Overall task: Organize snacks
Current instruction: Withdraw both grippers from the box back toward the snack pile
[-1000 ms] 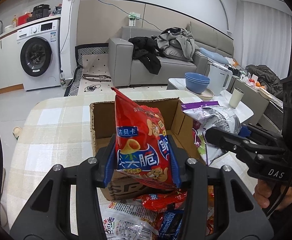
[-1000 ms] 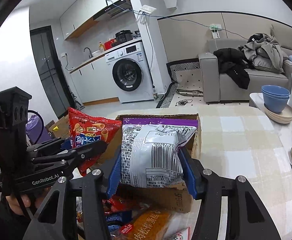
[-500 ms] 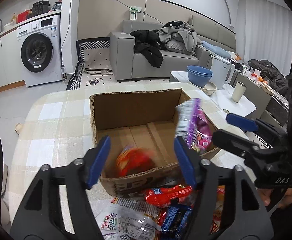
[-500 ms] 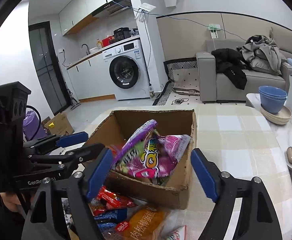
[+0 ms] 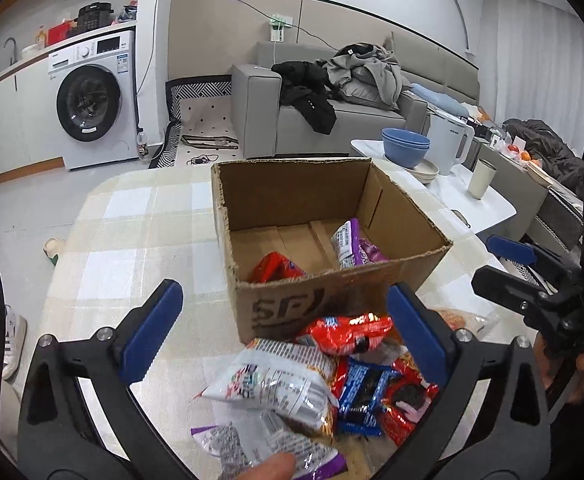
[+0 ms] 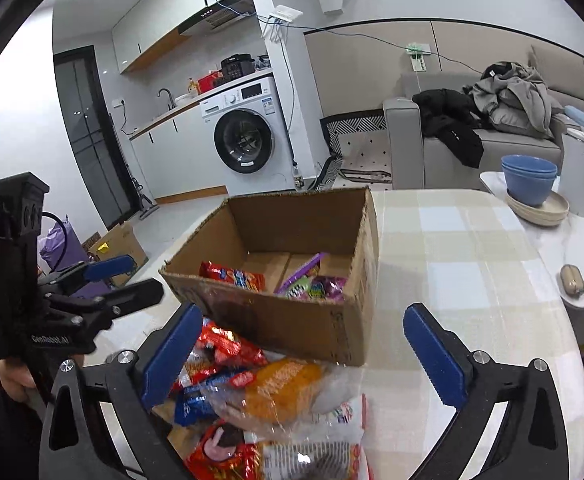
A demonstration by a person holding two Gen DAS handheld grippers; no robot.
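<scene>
Right now both grippers hang over the near edge of a cardboard box (image 5: pixel 323 304) that stands open on a desk (image 5: pixel 132 240) covered with a pale checked cloth. From the left wrist view, the left gripper (image 5: pixel 284 328) has its blue-padded fingers (image 5: pixel 152 328) spread wide and its jaws are opening, with nothing pressed between them; they frame the box's front wall and a heap of loose snack packets (image 5: pixel 331 364) lying on the desk just in front of the box. Inside the box a red packet (image 5: pixel 276 268) lies near the front wall and a purple packet (image 5: pixel 351 240) lies to its right, leaning toward the right side. In the heap, a white and silver packet (image 5: pixel 276 380) sits on top at the left, a red one (image 5: pixel 343 330) touches the box's front, and a blue one (image 5: pixel 361 396) lies beside further red wrappers. A fingertip (image 5: pixel 268 468) shows at the bottom edge, touching a purple-trimmed packet. From the right wrist view, the right gripper (image 6: pixel 303 344) likewise has its jaws opening, wide apart and empty, above the same box (image 6: pixel 292 320), where the red packet (image 6: pixel 232 276) and the purple one (image 6: pixel 311 284) lie side by side on the bottom. An orange packet (image 6: pixel 284 384) lies in the heap below it. Each gripper appears at the edge of the other's view, held by a hand (image 6: pixel 12 376). Beyond the desk stand a washing machine (image 5: pixel 92 100), a grey sofa (image 5: pixel 331 120) piled with clothes, blue bowls (image 5: pixel 405 144) and a white kettle (image 5: pixel 449 140)
</scene>
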